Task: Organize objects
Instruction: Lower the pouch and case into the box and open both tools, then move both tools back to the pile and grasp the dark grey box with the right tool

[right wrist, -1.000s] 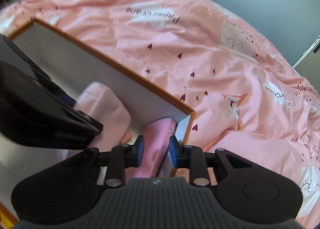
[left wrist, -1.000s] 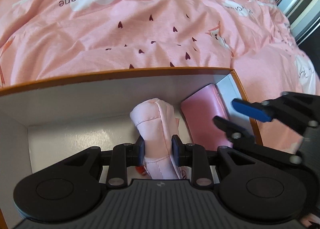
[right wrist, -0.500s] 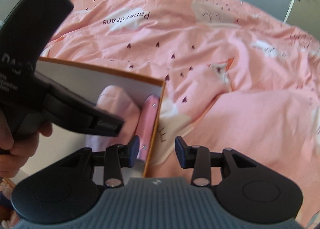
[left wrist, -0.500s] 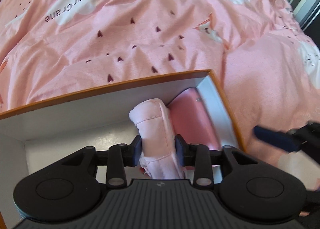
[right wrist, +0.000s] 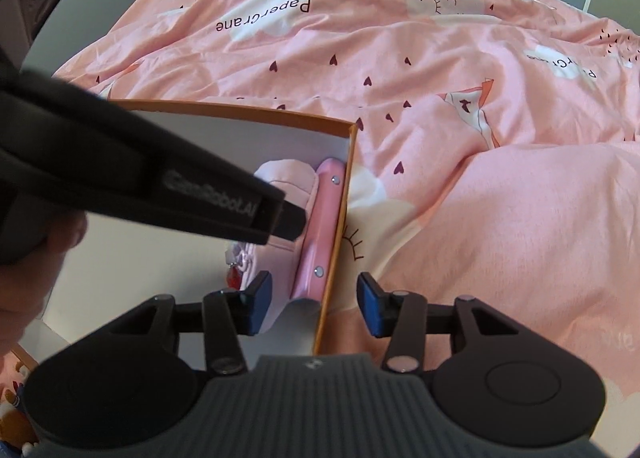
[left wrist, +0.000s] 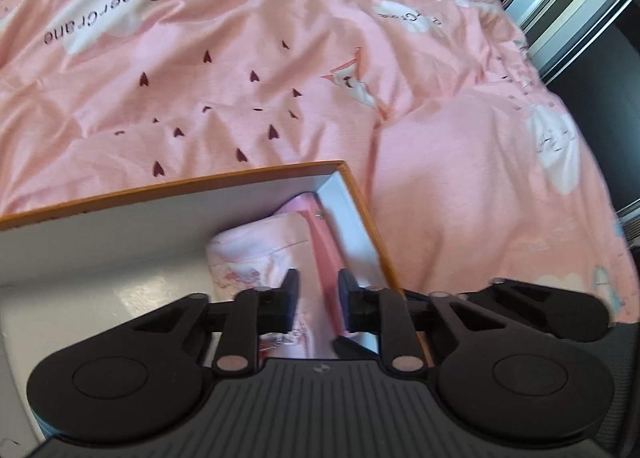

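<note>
Mostly hidden pouch [left wrist: 256, 254], wallet [right wrist: 322, 218] edge-on

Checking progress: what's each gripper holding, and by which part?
Right gripper, opening astride the orange-edged box wall, holds nothing. Left gripper, closing over pale pink fabric pouch; grip unclear.

My box [right wrist: 340, 194] sits on the bed [right wrist: 480, 138]. Inside it, the wallet [right wrist: 320, 226] stands against the right wall, the folded cloth pouch [right wrist: 286, 182] just left of it, touching.
</note>
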Demonstrator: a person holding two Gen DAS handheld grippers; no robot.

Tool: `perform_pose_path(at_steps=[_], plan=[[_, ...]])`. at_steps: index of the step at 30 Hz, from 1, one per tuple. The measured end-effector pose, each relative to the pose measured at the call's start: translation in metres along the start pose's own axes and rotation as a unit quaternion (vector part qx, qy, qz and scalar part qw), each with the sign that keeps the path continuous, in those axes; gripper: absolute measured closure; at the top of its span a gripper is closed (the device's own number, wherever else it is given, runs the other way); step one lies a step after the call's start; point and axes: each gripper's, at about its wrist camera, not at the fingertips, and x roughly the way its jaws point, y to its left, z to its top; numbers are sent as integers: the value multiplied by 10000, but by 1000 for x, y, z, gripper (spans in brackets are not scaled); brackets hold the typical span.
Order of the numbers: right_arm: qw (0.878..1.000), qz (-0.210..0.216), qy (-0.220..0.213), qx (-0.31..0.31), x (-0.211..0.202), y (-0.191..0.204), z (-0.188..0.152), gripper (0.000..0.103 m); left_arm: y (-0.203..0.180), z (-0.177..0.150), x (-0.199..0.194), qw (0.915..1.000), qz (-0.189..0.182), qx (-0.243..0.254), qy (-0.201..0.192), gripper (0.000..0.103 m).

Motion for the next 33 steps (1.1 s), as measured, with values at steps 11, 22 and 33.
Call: perform_pose_path(at_steps=[11, 22, 33], plan=[[9999, -69, -104, -76, -15, 4, -6, 52, 10, -24, -46, 9985, 302, 277, -353, 82], [9964, -67, -838, -69, -84, 27, -34, 52, 1, -93, -131, 9887, 614, 482, -1281, 81], [9913, -103, -1307, -135, -146, 74, -123, 52, 1, -183, -161, 9971, 20, -112, -758, 80]])
